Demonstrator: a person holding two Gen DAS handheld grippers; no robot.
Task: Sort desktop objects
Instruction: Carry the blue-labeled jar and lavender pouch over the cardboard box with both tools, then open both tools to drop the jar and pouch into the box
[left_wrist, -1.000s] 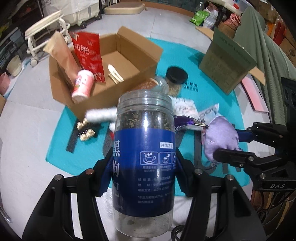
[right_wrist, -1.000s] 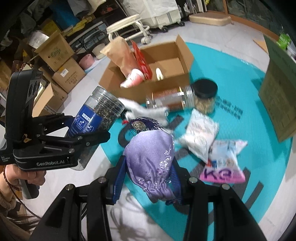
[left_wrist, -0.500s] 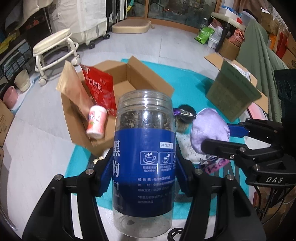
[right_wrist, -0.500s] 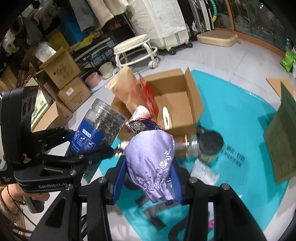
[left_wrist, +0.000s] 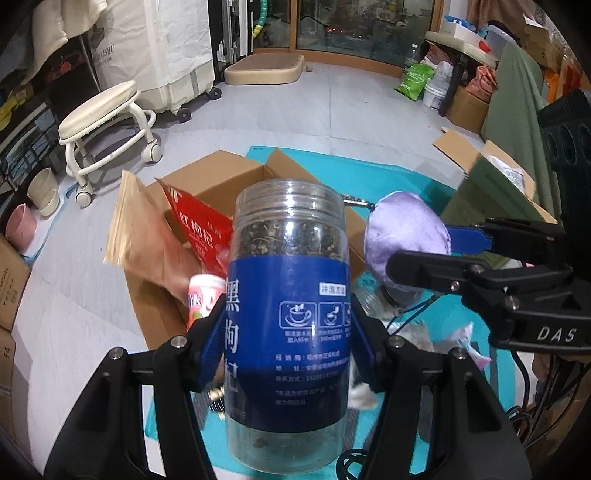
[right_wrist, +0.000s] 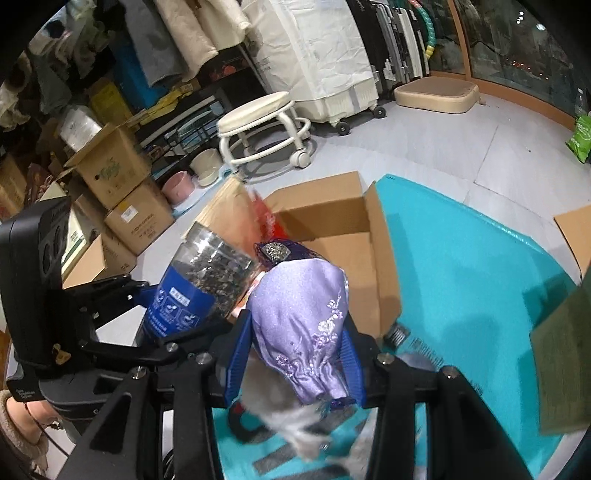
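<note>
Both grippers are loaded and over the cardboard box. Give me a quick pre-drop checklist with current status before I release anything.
1. Left gripper shut on the blue-label jar: ok.
2. Right gripper shut on the purple pouch: ok.
3. Cardboard box open, flaps up: ok.
4. Free floor in the box beyond the pouch: ok; under the jar: cannot tell.
5. Jar's lid on and tight: cannot tell.
6. Red packet and brown bag already leaning in the box near the jar's path: not ok, may get knocked.
</note>
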